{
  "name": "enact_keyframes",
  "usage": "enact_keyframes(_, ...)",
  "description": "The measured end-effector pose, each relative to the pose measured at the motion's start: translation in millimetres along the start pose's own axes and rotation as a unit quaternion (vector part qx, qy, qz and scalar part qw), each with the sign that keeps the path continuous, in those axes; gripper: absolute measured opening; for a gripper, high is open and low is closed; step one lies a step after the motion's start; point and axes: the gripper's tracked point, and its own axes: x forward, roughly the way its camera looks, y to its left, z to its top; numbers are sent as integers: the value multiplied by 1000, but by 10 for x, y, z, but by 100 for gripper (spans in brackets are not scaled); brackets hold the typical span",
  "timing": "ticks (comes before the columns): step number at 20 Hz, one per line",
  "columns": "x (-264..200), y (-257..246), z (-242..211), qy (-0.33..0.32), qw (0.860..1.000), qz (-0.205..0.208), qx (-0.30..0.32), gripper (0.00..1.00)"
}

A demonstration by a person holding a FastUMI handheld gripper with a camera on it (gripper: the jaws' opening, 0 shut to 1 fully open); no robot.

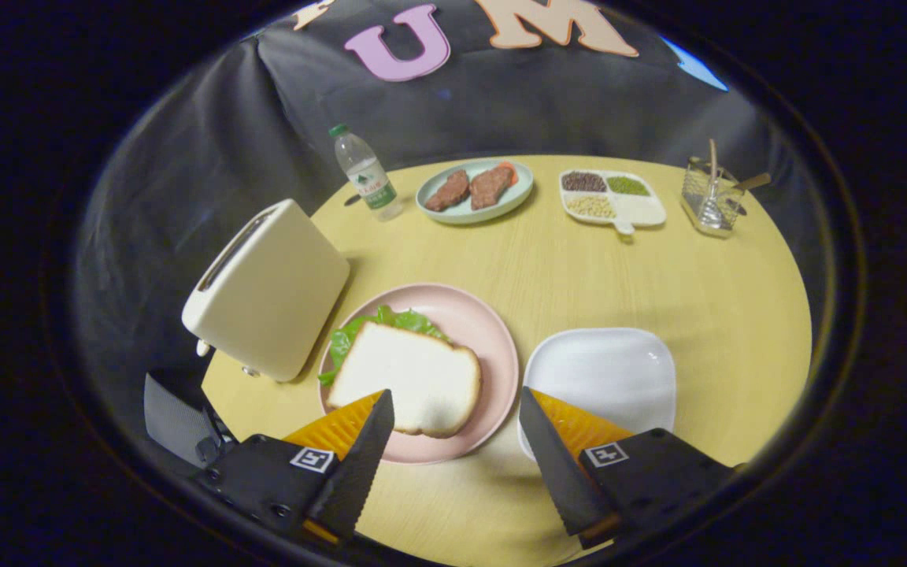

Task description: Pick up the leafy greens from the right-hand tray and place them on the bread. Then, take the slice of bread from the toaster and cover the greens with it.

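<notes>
A slice of white bread point(410, 376) lies on the pink plate point(485, 331), just ahead of my fingers. Leafy greens point(375, 324) stick out from under its far and left edges. Left of the plate stands the cream toaster point(268, 287), its slot dark, with nothing rising from it. The white tray point(603, 370) to the right of the plate holds nothing. My gripper point(453, 409) hovers open over the near rim of the plate, nothing between its fingers; the left fingertip point(379, 413) overlaps the bread's near corner in the view.
Across the round yellow table point(658, 276) stand a water bottle point(365, 175), a pale green plate with meat pieces point(475, 189), a divided dish of beans and grains point(609, 197) and a wire utensil holder point(712, 201). Black cloth walls close behind.
</notes>
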Motion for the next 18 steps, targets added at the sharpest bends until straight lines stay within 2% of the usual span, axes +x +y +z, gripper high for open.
enact_keyframes(4, -407, -58, 362, -102, 995, 6, 18, 100)
enact_keyframes(7, -820, -261, 639, -188, 982, -19, 2, 99)
enact_keyframes(11, -1417, -347, 1078, -306, 949, -58, -44, 99)
enact_keyframes(14, -1853, -404, 1275, -361, 925, -97, -68, 99)
enact_keyframes(18, -2283, -393, 1408, -413, 901, -116, -58, 99)
